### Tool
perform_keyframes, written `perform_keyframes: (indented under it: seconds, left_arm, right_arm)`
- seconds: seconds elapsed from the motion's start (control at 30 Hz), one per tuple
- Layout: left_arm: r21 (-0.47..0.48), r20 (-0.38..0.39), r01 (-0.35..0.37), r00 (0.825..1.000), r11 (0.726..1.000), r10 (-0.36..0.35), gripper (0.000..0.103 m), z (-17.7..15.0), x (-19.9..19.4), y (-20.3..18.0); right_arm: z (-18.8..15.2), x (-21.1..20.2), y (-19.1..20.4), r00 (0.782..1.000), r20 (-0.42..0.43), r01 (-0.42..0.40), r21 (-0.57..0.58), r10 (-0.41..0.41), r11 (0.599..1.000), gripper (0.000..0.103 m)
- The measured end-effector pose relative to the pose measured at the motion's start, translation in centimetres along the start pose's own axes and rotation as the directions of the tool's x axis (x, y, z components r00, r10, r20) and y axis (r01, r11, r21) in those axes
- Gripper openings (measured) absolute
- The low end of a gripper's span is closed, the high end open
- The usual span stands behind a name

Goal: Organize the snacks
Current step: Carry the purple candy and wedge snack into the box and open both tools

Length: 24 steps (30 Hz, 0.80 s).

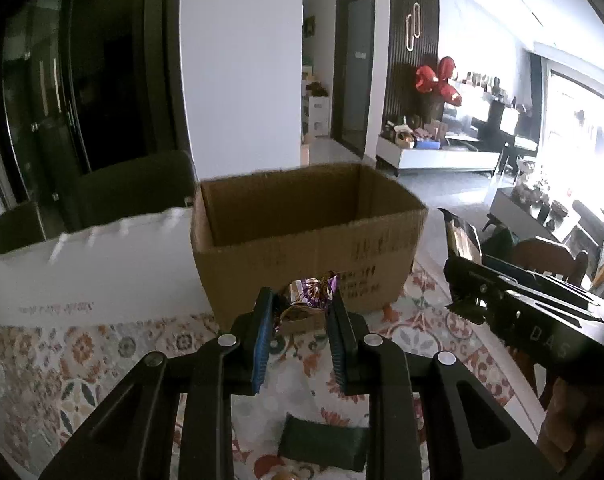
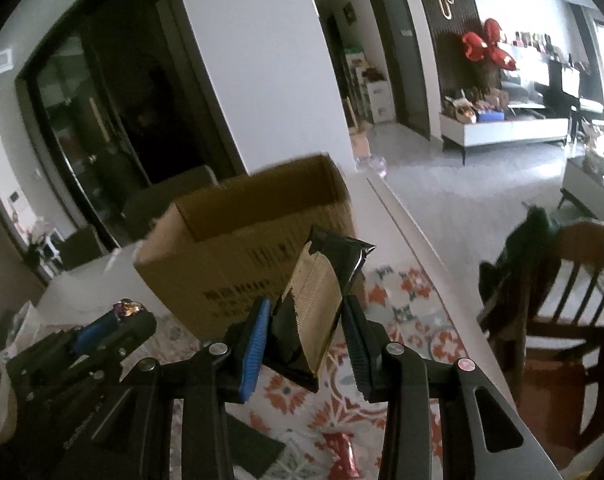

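An open cardboard box (image 1: pixel 302 236) stands on the patterned tablecloth; it also shows in the right wrist view (image 2: pixel 238 248). My left gripper (image 1: pixel 300 308) is shut on a purple and gold snack packet (image 1: pixel 310 300), held just in front of the box's near wall. My right gripper (image 2: pixel 308 316) is shut on a black and gold snack packet (image 2: pixel 318 304), held upright before the box's right corner. The right gripper and its packet (image 1: pixel 462 240) show at the right of the left wrist view. The left gripper (image 2: pixel 102 328) shows at the lower left of the right wrist view.
A dark green packet (image 1: pixel 322 440) lies on the tablecloth (image 1: pixel 82 360) below my left gripper. A red wrapped snack (image 2: pixel 344 452) lies near the table's front. A wooden chair (image 2: pixel 562 292) stands at the table's right edge. Dark chairs (image 1: pixel 134 188) stand behind the table.
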<state>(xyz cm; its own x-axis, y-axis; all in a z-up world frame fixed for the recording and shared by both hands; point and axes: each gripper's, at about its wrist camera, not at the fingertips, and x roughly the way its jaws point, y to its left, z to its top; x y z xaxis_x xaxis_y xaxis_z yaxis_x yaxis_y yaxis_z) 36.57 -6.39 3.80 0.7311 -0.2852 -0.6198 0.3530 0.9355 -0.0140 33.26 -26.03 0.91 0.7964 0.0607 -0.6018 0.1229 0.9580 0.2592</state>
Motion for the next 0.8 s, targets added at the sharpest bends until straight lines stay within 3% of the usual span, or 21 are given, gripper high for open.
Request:
perform_keyframes:
  seconds: [0.47, 0.8]
  left_arm:
    - [0.016, 0.094, -0.024, 0.995, 1.0, 0.023, 0.026, 4.8, -0.9, 0.7]
    - [0.001, 0.063, -0.024, 0.998, 1.0, 0.024, 0.026, 7.7, 2.8, 1.4]
  right_arm:
    - [4.7, 0.3, 1.4, 0.997, 0.051, -0.045, -0.068, 0.049, 0.997, 0.038]
    - [8.2, 3.3, 1.8, 0.997, 0.057, -0.052, -0.12, 0.06, 0.991, 0.038]
